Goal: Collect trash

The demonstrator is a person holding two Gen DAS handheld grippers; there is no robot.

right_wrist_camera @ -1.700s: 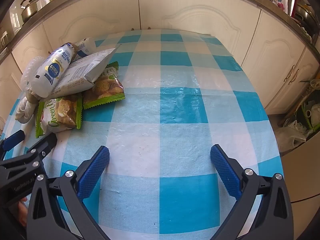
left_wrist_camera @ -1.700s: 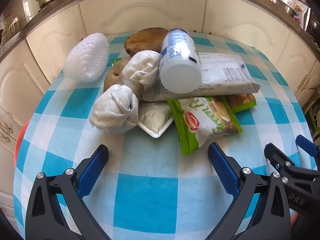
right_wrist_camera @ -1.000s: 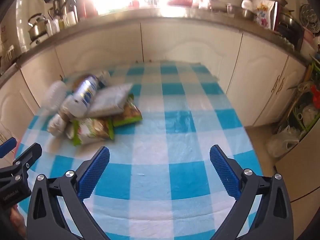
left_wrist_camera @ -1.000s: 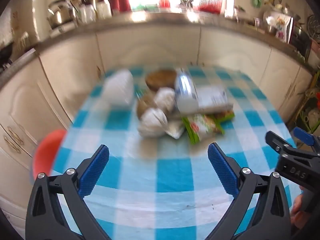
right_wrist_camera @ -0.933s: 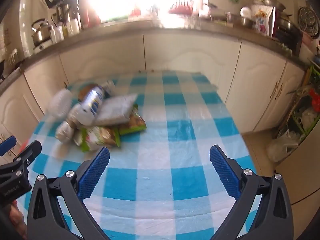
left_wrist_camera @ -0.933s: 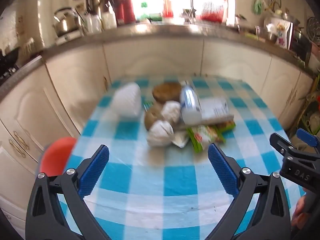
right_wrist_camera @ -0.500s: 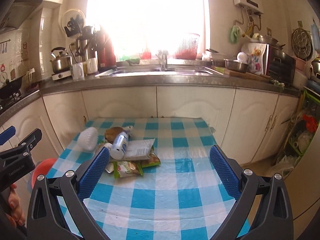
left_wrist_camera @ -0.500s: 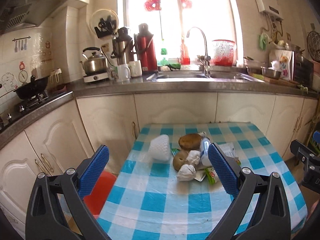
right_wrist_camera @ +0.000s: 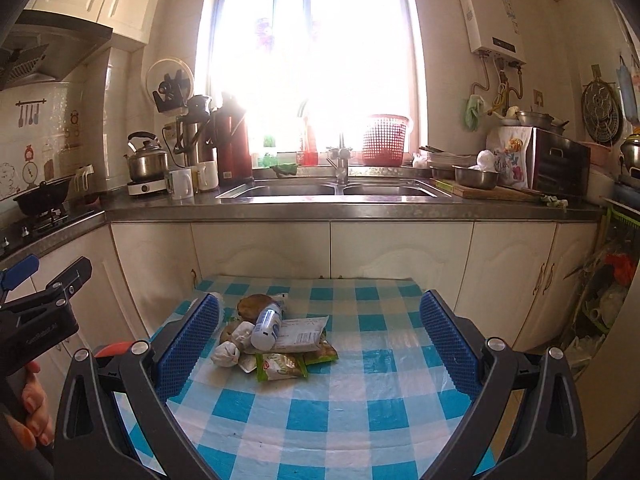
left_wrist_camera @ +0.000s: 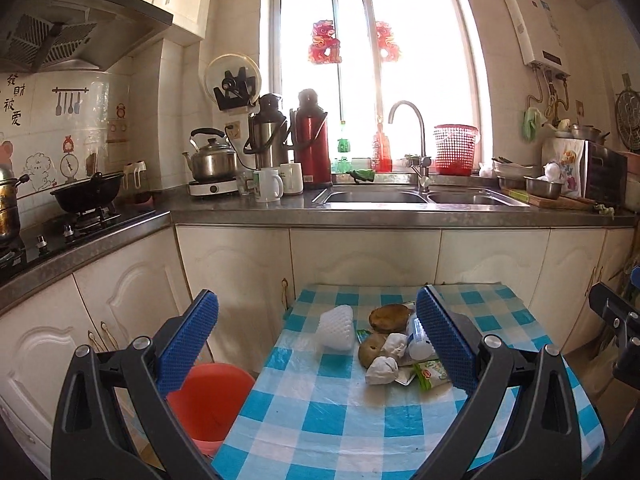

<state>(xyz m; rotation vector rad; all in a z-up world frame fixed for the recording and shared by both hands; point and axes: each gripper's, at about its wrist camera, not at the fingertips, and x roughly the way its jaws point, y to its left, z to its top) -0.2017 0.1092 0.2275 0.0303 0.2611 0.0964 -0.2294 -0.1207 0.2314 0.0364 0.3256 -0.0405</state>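
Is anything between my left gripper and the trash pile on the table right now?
Nothing visible does. The left gripper is open and held back above the checked table; only bare cloth lies before the trash pile. The red bin sits off the table's left edge.

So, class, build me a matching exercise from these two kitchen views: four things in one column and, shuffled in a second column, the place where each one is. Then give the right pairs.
Things
1. white foam fruit net
2. red bucket
3. kettle
4. green snack packet

Places
A. on the floor, left of the table
B. near edge of the trash pile
C. on the counter, left of the sink
D. left end of the trash pile on the table

Pairs: 1-D, 2-A, 3-C, 4-B
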